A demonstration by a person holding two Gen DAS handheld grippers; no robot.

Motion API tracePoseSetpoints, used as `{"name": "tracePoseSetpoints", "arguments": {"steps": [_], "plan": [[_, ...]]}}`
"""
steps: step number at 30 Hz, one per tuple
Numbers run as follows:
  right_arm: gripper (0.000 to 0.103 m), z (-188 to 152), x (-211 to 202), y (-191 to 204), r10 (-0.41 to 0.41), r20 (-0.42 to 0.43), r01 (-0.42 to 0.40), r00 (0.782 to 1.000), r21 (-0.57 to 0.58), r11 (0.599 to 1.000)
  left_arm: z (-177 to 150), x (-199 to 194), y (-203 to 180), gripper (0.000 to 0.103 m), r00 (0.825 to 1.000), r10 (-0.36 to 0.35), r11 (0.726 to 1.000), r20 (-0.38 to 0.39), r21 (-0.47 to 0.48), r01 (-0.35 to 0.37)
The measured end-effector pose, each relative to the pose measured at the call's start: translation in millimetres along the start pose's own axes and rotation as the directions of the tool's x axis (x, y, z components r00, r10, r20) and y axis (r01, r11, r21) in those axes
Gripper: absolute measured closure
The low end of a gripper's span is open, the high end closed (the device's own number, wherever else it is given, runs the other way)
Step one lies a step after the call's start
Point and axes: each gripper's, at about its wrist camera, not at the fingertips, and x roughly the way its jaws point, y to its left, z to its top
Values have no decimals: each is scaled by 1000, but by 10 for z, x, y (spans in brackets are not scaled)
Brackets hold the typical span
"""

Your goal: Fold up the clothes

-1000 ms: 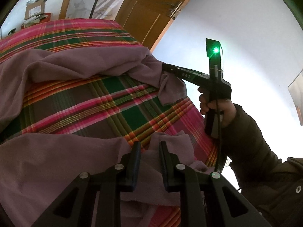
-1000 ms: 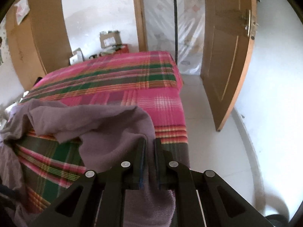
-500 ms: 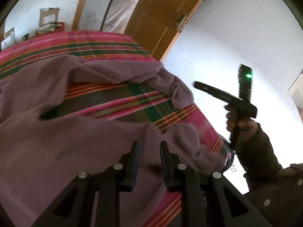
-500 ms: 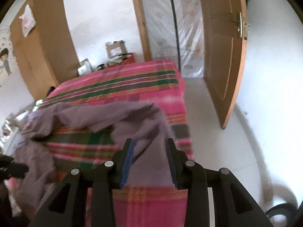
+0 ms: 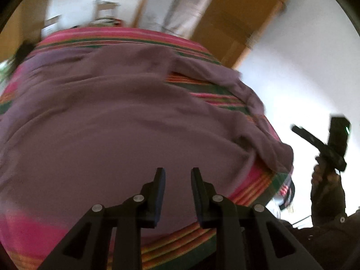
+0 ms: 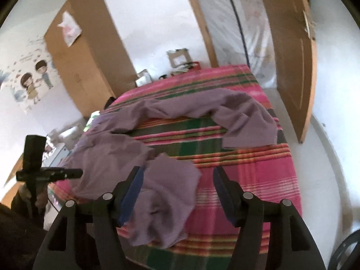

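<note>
A mauve garment (image 6: 243, 117) lies rumpled in a loop on the plaid blanket (image 6: 254, 175). One end of the garment is heaped near the bed's front edge. In the blurred left wrist view the garment (image 5: 126, 130) fills most of the frame. My right gripper (image 6: 177, 173) hovers above that heaped end. Its jaws are opening wide and the cloth lies below them, not pinched. My left gripper (image 5: 176, 175) has its jaws opening too, with only a gap and cloth beneath. From the side, the left gripper (image 6: 77, 173) sits just off the bed's left edge, and the right gripper (image 5: 297, 129) is off its right corner.
A wooden door (image 6: 290, 51) stands open at the right beside pale floor (image 6: 324, 180). A tall wooden wardrobe (image 6: 83, 51) and small boxes (image 6: 177, 56) stand beyond the bed's far end. The person's dark sleeve (image 5: 326, 207) is at the right.
Both grippers let go of the garment and drew back toward the bed's near edge. The right jaws went from shut to wide apart. The cloth dropped onto the blanket.
</note>
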Motion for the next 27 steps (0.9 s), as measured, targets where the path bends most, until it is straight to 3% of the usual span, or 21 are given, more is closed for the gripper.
{"name": "tracePoseSetpoints", "arguments": {"steps": [4,9,12,15,17,19,27], "plan": [[37,1,36,360,46,-13,-47,999,-99,994,-131,-286,471,79,996,71,988,59,-142,-62],[37,-65,331,760,105,-79,-117,991,-172,978,-279,-591,900,79,978,176,956,115,-256,-142],[37,-135,586,929,106,-140,-133,984,-199,971,-320,-683,1154,79,971,193,931,138,-337,-138],[37,-201,757,950,28,-163,-65,986,-227,972,-369,-696,1366,79,960,249,889,130,-424,-173],[37,-227,788,900,18,-178,-57,984,-217,974,-443,-689,1510,79,965,238,866,108,-474,-161],[37,-245,770,854,11,-182,-51,983,-217,975,-501,-706,1597,79,971,206,855,118,-505,-120],[37,-248,661,544,-199,-172,155,965,-239,959,-510,-714,1762,78,980,135,819,148,-573,-26]]}}
